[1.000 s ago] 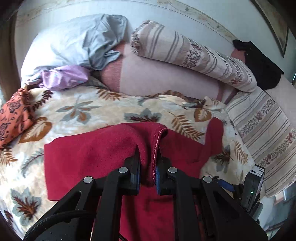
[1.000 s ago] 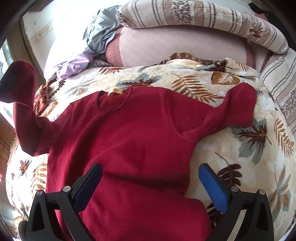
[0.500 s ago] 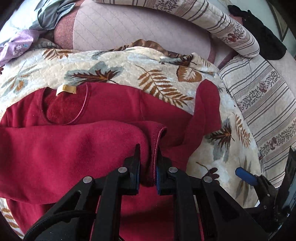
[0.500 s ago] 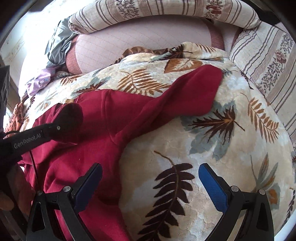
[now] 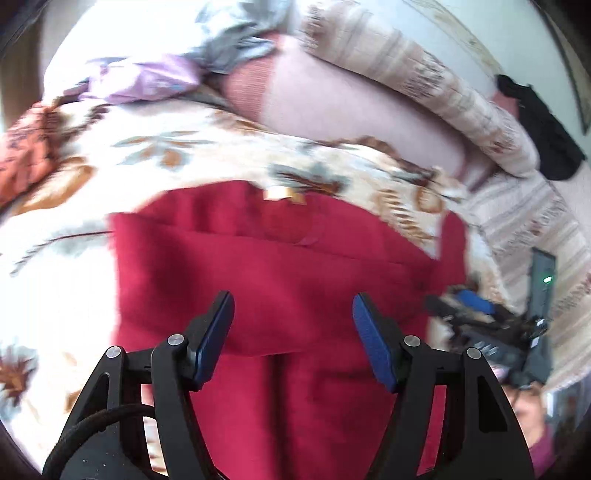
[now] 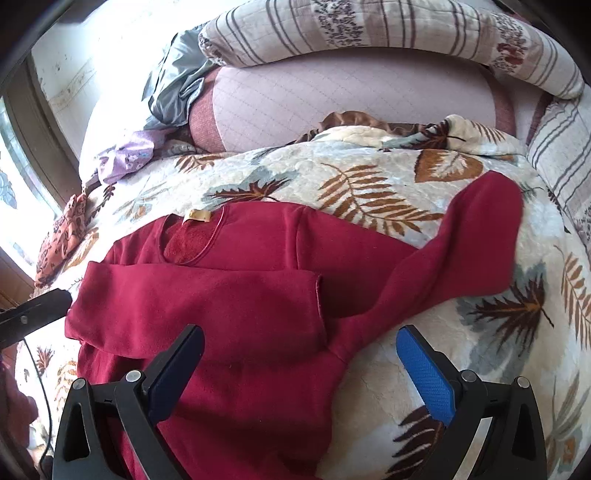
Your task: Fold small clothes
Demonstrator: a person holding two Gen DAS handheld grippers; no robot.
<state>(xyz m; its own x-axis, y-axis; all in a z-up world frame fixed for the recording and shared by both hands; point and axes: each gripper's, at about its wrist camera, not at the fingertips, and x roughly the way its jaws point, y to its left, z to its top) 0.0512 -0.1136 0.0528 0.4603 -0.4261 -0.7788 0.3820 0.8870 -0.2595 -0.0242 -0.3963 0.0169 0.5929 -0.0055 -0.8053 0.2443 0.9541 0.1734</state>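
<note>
A small dark red long-sleeved top [image 6: 240, 302] lies on a leaf-patterned blanket [image 6: 369, 184]. Its left sleeve [image 6: 207, 299] is folded flat across the chest, cuff near the middle. The other sleeve [image 6: 461, 243] stretches out to the upper right. In the blurred left wrist view the top [image 5: 288, 280] fills the centre. My left gripper [image 5: 293, 317] hovers over the folded sleeve, jaws opening, nothing pinched between them. My right gripper [image 6: 301, 354] stands open above the top's lower right side, near the armpit. A part of the left gripper [image 6: 33, 317] shows at the left edge.
A striped bolster [image 6: 388, 33] and a pink cushion [image 6: 351, 107] lie behind the blanket. Grey [image 6: 177, 88], lilac [image 6: 125, 158] and orange patterned [image 6: 62, 240] clothes sit at the back left. A black garment [image 5: 539, 129] lies at the far right. The right gripper [image 5: 491, 328] shows in the left wrist view.
My left gripper let go of the sleeve cuff, which now lies flat across the chest, and its jaws spread wide. The right gripper swung back left over the top.
</note>
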